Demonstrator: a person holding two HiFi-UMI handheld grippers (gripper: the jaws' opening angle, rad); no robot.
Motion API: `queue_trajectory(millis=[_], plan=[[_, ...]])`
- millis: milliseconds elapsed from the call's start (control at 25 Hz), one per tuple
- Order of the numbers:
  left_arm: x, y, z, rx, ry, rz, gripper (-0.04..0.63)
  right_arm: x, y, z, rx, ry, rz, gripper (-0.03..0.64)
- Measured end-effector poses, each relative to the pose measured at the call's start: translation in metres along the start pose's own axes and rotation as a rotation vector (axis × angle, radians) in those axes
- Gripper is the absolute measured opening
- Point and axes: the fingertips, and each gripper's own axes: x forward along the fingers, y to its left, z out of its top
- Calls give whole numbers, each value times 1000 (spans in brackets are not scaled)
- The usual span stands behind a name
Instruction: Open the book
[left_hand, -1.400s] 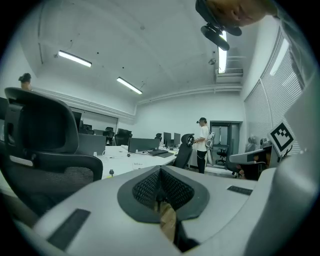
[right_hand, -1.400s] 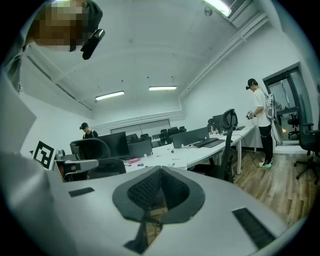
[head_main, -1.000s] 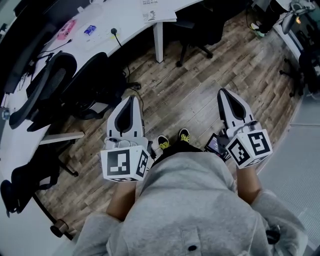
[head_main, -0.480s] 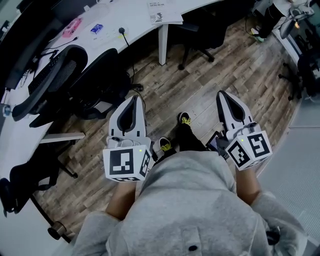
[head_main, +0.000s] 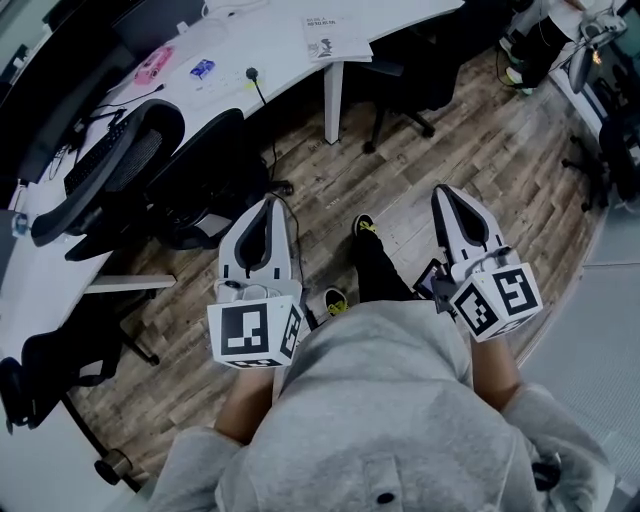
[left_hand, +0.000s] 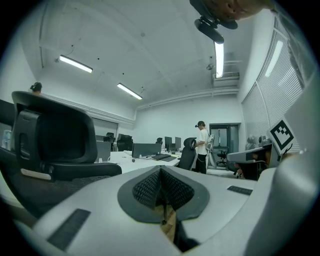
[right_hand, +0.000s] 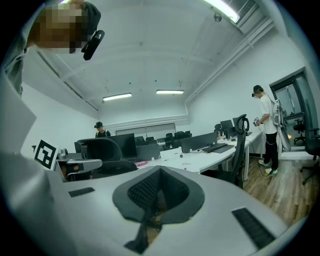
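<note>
In the head view, the left tool and right tool are held over the wooden floor; the book is seen lying flat on the white bench, well apart from both. In the left gripper view, the jaws are pressed together, nothing gripped. In the right gripper view, likewise closed and empty

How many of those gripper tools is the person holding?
2. The left gripper is beside the black office chair; the right gripper is over bare wood floor.
</note>
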Motion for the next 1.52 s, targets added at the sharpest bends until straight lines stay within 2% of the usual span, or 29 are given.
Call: queue_trajectory(millis=[160,440,920,1080,1520], plan=[[15,4,-5,-11,10,2,9,15,-9,-5,5,4,6,25],[56,-1,-5,22,33,-19,9,41,-43,-1,27,-12,-15,25],[148,3,-9,-3,89,-49,9,99,-99,-13,53,60,-27,25],[183,7,-10,13,99,-52,9,126,-120,-13,71,81,-24,25],[258,25,8,14,114,-1,9,192,-166,4,76,110,22,25]])
